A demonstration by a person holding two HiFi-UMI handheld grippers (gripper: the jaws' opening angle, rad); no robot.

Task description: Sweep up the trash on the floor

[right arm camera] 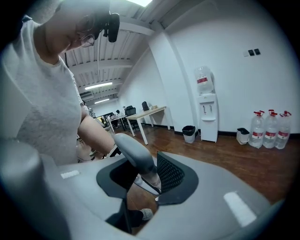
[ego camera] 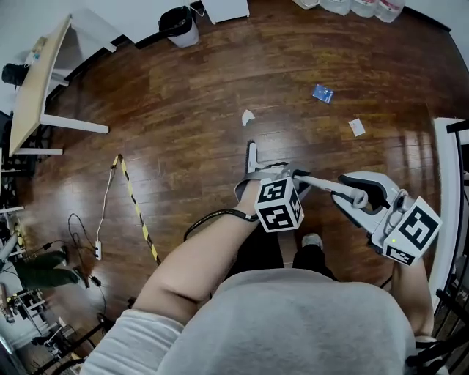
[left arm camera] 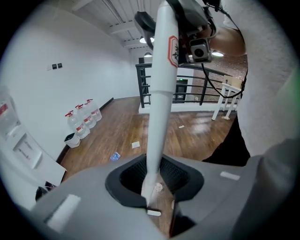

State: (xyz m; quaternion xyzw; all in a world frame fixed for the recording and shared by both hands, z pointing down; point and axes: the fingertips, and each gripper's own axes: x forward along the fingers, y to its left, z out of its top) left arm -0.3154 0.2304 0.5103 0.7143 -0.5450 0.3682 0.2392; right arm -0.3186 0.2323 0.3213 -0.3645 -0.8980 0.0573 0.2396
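A broom with a white pole (ego camera: 322, 184) and a grey grip end (right arm camera: 135, 158) is held in both grippers. My left gripper (ego camera: 292, 176) is shut on the white pole (left arm camera: 157, 117), which runs up between its jaws. Further up, my right gripper (ego camera: 353, 196) is shut on the grey grip end. The broom's dark lower end (ego camera: 251, 158) rests on the wooden floor just ahead of my feet. Trash lies beyond it: a crumpled white paper (ego camera: 248, 117), a blue packet (ego camera: 322, 93) and a flat white scrap (ego camera: 356, 127). The blue packet (left arm camera: 115, 156) also shows in the left gripper view.
A black bin (ego camera: 179, 26) stands at the far wall and a light wooden table (ego camera: 37, 80) at the left. A yellow-black striped strip (ego camera: 136, 210) and a cable lie on the floor at the left. Water bottles (ego camera: 352, 6) line the far wall, and a railing (ego camera: 447, 183) runs along the right.
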